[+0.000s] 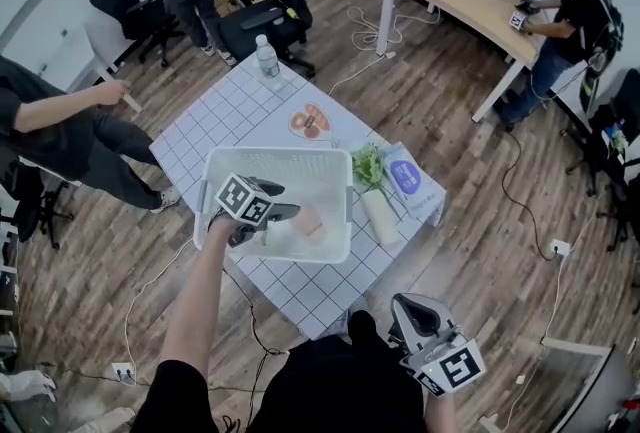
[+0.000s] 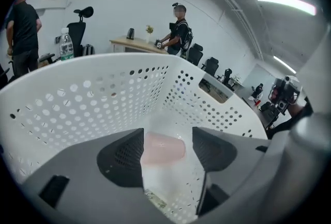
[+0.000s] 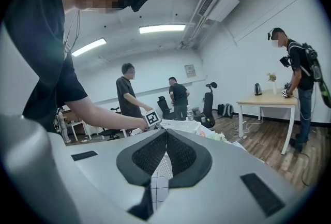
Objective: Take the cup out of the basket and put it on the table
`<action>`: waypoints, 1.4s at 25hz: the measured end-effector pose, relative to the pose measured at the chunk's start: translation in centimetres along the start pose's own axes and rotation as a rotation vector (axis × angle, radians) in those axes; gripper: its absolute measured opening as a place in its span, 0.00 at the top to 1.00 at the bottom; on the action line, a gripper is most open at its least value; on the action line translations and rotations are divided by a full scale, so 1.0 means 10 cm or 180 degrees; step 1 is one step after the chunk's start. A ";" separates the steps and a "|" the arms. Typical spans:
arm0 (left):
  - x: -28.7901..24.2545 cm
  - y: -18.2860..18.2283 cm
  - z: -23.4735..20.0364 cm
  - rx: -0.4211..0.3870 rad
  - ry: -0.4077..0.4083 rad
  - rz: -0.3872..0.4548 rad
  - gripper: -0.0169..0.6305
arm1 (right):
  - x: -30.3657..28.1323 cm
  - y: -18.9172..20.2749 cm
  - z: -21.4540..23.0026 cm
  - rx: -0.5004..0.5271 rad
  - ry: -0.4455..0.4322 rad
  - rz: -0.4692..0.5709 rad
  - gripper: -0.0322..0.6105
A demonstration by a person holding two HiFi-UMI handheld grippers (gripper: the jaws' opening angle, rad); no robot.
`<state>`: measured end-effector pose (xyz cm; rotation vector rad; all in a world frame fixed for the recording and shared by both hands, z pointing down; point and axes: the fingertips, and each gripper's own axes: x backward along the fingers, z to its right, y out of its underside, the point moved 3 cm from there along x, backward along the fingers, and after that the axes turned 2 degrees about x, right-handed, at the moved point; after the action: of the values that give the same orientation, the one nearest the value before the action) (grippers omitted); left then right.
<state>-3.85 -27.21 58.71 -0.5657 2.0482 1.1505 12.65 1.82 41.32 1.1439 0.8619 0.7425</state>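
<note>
Our left gripper [image 1: 285,216] dips into the white basket [image 1: 275,153] toward the near corner of the table [image 1: 230,111]. Its jaws are spread wide either side of the clear, pink-ended cup [image 2: 163,148], which lies by the basket's near edge, unpressed. Our right gripper [image 3: 165,153] hangs beyond that corner, jaws together and empty.

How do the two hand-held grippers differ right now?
The left gripper's fingers stand apart; the right gripper's are shut together. The left gripper reaches into the white perforated plastic basket, straddling a pale pink cup; the right gripper hangs empty beside the white gridded table. Both carry marker cubes.
</note>
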 end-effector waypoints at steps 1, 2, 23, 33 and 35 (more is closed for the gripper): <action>-0.07 0.04 -0.03 0.0007 0.0011 -0.0077 0.52 | 0.01 0.00 0.01 -0.0003 0.0014 -0.0009 0.91; -0.13 0.08 -0.06 0.0014 0.0022 -0.0149 0.52 | 0.03 0.00 0.03 -0.0004 0.0027 -0.0019 0.91; -0.67 0.32 -0.18 -0.0065 0.0065 -0.0577 0.72 | 0.16 0.08 0.09 0.0037 0.0196 -0.0164 0.91; -0.59 0.30 0.03 -0.0101 0.0324 -0.0546 0.84 | 0.12 0.05 0.05 0.0049 0.0121 -0.0127 0.91; -0.59 0.28 0.07 -0.0093 0.0360 -0.0530 0.86 | 0.12 0.04 0.05 0.0043 0.0113 -0.0119 0.91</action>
<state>-1.63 -25.01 64.46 -0.8163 2.0380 1.0727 13.67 2.68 41.60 1.1268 0.9168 0.7290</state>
